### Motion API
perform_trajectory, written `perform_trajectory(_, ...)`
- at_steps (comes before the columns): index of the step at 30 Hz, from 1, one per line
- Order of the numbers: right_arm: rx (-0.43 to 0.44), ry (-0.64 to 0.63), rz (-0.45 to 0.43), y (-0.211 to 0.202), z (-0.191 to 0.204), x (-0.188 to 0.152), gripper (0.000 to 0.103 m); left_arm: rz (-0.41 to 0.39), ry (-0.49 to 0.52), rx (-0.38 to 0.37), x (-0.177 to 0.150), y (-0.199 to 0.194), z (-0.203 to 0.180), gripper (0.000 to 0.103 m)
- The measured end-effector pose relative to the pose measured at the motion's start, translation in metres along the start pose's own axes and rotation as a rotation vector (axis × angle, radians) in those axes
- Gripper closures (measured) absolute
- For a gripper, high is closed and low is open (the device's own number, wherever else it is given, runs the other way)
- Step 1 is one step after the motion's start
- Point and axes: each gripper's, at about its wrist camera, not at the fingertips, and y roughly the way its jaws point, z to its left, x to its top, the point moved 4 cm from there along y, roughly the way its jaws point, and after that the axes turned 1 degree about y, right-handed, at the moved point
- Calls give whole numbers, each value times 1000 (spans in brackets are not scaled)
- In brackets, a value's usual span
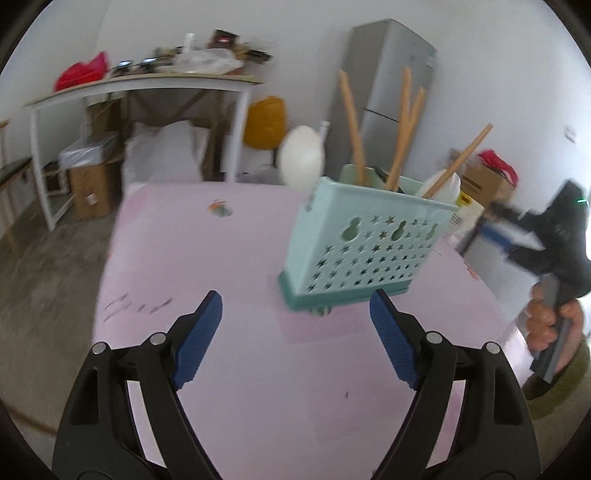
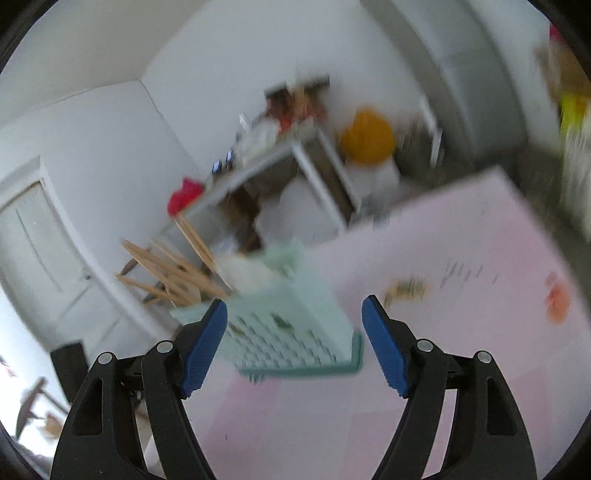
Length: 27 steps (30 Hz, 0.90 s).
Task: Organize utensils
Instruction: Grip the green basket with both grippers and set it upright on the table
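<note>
4 chopsticks point(image 1: 354, 125) and 1 white spoon point(image 1: 301, 157) fill 1 holder point(image 1: 369, 243).

Domestic room used for storage. Indicators: grey refrigerator point(image 1: 391, 70) against white wall, cluttered white side table point(image 1: 147, 83), cardboard boxes point(image 1: 90, 188) on bare floor, panelled door point(image 2: 40, 254).

White walls point(image 1: 295, 33) enclose the room above a grey, worn floor point(image 1: 48, 254). A white-framed side table point(image 1: 147, 83) piled with clutter stands against the far wall, cardboard boxes point(image 1: 90, 188) beneath it. A tall silver refrigerator point(image 1: 388, 81) stands beside a yellow bag point(image 1: 266, 122). A white panelled door point(image 2: 40, 251) shows in the right wrist view.
</note>
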Motion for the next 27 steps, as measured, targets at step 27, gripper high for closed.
perform_trajectory(27, 163, -182, 297, 84, 8, -27, 29, 113, 47, -132, 22, 48, -20, 31)
